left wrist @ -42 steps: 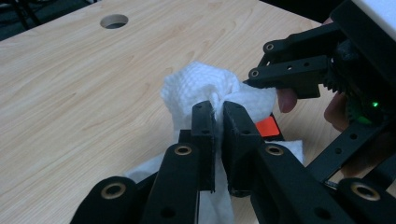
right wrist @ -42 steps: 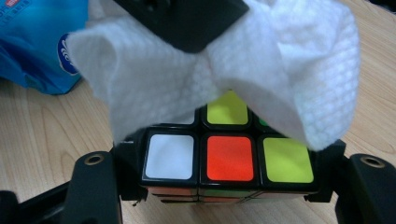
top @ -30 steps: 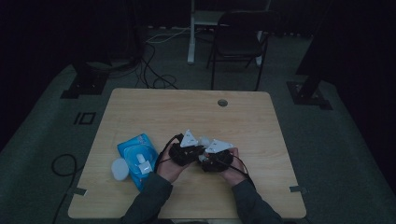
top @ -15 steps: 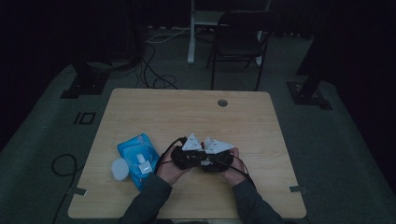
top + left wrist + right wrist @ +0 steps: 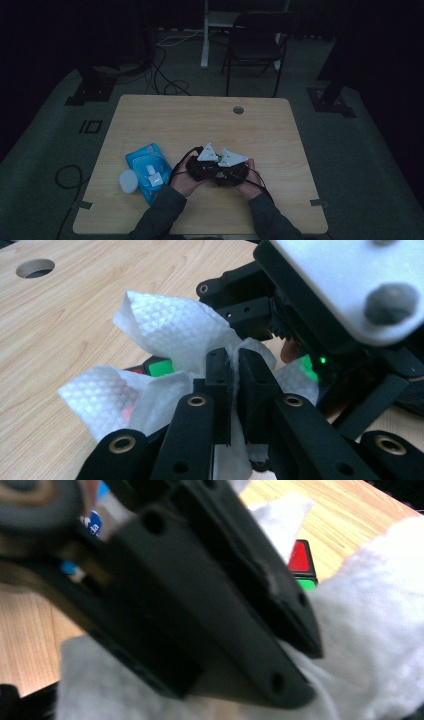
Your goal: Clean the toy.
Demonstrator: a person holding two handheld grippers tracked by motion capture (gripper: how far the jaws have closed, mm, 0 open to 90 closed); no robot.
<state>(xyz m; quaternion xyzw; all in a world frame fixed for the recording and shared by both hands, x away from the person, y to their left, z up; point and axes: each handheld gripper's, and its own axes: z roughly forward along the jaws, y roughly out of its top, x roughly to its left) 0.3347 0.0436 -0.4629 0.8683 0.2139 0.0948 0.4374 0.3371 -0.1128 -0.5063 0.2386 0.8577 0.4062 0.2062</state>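
Here my left gripper [image 5: 231, 375] pinches a white wet wipe [image 5: 170, 330] between nearly closed jaws, above a puzzle cube [image 5: 159, 367]; I cannot tell my right gripper's [image 5: 231, 172] opening, just beside it.

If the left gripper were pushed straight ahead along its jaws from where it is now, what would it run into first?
The left gripper is already shut on the white tissue. Straight beyond the tissue lies a small cube with green and red faces, probably the first solid contact, though the right gripper sits very close alongside and depth is hard to judge.

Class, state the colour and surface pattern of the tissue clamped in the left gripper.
White tissue with a fine dimpled embossing; clearest in the left gripper view.
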